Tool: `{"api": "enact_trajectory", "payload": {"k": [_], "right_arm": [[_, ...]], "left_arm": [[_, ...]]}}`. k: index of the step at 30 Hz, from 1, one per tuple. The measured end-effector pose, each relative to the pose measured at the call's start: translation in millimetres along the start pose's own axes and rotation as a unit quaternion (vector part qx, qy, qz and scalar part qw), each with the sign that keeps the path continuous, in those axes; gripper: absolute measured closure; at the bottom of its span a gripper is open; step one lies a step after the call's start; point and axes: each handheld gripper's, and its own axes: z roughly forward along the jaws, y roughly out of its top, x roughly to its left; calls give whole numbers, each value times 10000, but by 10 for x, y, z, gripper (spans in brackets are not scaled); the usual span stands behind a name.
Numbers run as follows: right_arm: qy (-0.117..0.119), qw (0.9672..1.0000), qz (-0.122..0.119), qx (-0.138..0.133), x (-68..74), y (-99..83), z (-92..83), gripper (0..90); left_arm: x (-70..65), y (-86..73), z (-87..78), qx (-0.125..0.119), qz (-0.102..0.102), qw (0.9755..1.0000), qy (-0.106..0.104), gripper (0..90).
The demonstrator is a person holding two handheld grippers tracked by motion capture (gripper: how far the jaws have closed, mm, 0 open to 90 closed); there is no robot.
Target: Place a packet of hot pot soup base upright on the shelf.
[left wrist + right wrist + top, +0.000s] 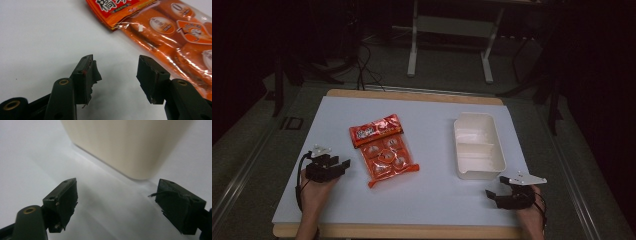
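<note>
An orange and red snack package [382, 150] lies flat on the white table [432, 200], left of centre. In the left gripper view its clear end shows several round orange cakes [160, 32]. My left gripper [343, 165] rests on the table just left of the package, open and holding nothing [116, 72]. A white two-compartment container [478, 145] stands at the right. Its cream wall [127, 145] rises just ahead of my right gripper [116, 195]. That right gripper [495, 186] sits near the container's front corner, open and holding nothing.
The table's wooden front edge [402, 231] runs close to the person's hands. Dark floor, cables and a white metal frame [449, 35] lie beyond the far edge.
</note>
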Motion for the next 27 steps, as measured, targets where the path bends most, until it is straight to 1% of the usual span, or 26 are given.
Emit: {"api": "enact_trajectory", "payload": {"k": [2, 6, 7, 8, 9, 10, 13, 15, 17, 19, 22, 24, 27], "right_arm": [[-6, 9999, -89, 66, 16, 2, 12, 175], [31, 9999, -153, 54, 28, -1, 14, 175], [-7, 9998, -193, 46, 36, -1, 9, 175], [-7, 9998, -193, 46, 36, -1, 9, 175], [-39, 9997, -235, 36, 42, -2, 6, 175], [-60, 9994, -347, 54, 67, -3, 11, 175], [-91, 9989, -438, 143, 90, 1, 28, 175], [-99, 9988, -446, 168, 92, 1, 33, 175], [-82, 9989, -429, 162, 86, 1, 34, 175], [-86, 9989, -409, 192, 89, 2, 35, 175], [-112, 9985, -472, 264, 104, 6, 51, 176], [-103, 9986, -455, 256, 101, 6, 48, 175], [-100, 9986, -452, 263, 98, 7, 49, 175]], "left_arm": [[-7, 9, -20, -10, 27, 10000, -27, 481], [-8, 16, -21, -4, 36, 10000, -65, 483], [-7, 43, -3, 77, 33, 9996, -278, 505], [-7, 43, -3, 77, 33, 9996, -278, 527], [-7, 43, -3, 77, 33, 9996, -278, 527], [-24, 94, 11, 201, 202, 9987, -421, 574], [-4, 158, 25, 272, 242, 9980, -517, 611], [10, 180, 35, 288, 266, 9979, -523, 618], [62, 237, 82, 345, 283, 9976, -531, 618], [104, 273, 130, 384, 205, 9976, -539, 603], [156, 334, 207, 430, 186, 9975, -524, 566], [179, 382, 259, 467, 167, 9973, -548, 553], [192, 465, 342, 558, 218, 9970, -480, 546]]}}
